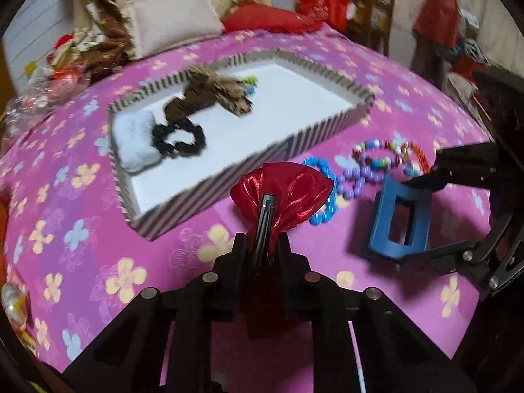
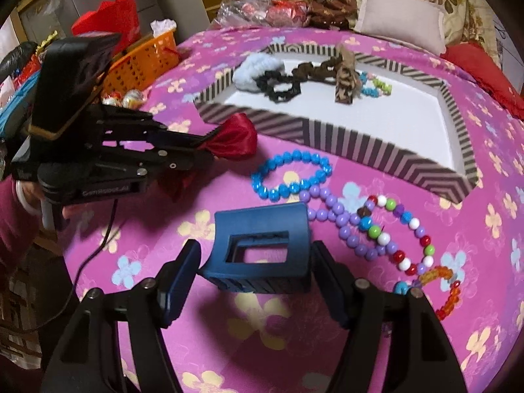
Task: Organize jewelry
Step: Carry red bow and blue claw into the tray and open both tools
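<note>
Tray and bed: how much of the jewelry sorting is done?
Done: scrunchies and a small bracelet lie in the tray. In hand: left hand-held gripper pinches the red bow; right hand-held gripper straddles the blue clip. Left: bead bracelets on the bed.

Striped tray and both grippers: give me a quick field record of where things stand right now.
left gripper: shut on the red bow clip, near the tray's front wall
right gripper: jaws either side of the blue claw clip; contact unclear
striped tray: holds a white scrunchie, black scrunchie, brown scrunchie, patterned bow and a small bead piece
still on bedspread: blue bead bracelet, purple bead bracelet, multicolour bead bracelet, orange bead bracelet
</note>
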### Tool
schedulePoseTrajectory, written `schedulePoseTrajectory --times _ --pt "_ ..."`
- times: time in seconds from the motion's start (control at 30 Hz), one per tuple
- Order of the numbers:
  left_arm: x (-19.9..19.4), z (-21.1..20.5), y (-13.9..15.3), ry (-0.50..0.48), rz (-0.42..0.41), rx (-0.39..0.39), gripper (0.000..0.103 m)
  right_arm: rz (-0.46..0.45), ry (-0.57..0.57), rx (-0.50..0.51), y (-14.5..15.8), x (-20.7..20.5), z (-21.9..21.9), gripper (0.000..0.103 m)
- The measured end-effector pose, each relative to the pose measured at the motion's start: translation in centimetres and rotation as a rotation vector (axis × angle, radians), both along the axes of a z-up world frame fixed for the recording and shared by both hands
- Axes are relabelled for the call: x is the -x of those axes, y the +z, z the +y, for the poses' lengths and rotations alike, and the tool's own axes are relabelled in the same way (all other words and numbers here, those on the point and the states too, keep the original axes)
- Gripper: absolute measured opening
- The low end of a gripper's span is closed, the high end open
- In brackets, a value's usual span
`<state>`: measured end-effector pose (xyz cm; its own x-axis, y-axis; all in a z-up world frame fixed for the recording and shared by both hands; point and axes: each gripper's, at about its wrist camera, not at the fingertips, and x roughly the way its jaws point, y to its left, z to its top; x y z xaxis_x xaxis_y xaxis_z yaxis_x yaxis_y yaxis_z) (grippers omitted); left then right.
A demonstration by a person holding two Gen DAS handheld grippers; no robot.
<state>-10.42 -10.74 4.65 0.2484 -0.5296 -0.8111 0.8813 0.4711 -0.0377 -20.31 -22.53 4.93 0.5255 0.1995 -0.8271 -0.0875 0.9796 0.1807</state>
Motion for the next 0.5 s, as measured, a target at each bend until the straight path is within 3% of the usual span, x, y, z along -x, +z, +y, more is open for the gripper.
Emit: schedulePoseTrajectory --times 0.3,0.5 --pt "-0.7 0.3 3.0 0.188 -0.01 0.046 0.011 -0.057 -0.035 -0.023 2.2 -0.1 -1.3 0.071" --pt "-2.4 -0.8 3.9 0.288 0.027 0.066 0.011 -0.112 -0.089 -0.017 4.4 -1.8 -3.6 0.071"
